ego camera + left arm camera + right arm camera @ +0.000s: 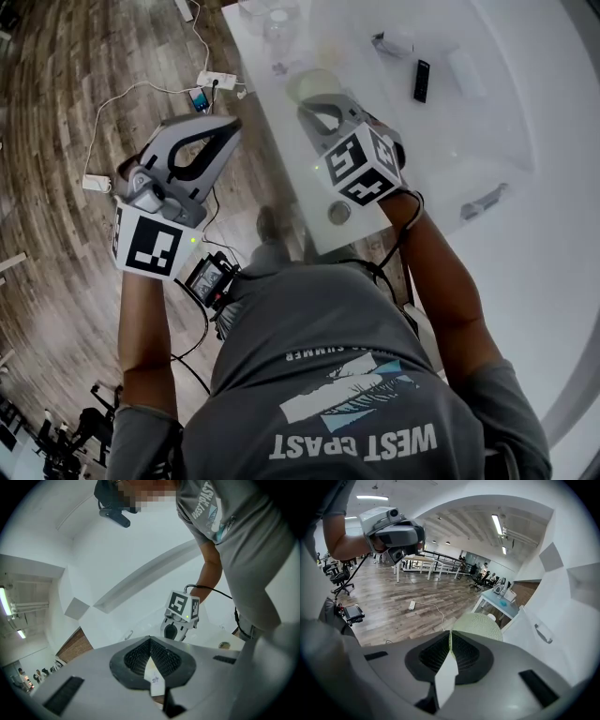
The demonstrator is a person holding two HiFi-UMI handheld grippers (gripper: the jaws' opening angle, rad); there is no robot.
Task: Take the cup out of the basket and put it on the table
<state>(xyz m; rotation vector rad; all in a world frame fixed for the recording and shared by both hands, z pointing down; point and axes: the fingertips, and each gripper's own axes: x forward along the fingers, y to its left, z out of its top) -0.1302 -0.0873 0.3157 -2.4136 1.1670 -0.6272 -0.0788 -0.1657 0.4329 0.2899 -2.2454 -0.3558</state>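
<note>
A pale green woven round thing [314,84], perhaps the basket, sits near the white table's [394,122] front edge; it shows as a green dome [479,624] just past my right jaws. I cannot make out a cup. My right gripper [321,109] hovers over the table edge right before this green thing, shut with nothing in it [450,637]. My left gripper [225,127] hangs over the wooden floor left of the table, shut and empty [151,644]. The left gripper view points up at the person and the right gripper [180,616].
On the table lie a black remote [421,81], a white object [398,42] and clear items [272,23] at the far end. A power strip [216,80] with cables, a phone [199,98] and a small black device [208,278] lie on the floor.
</note>
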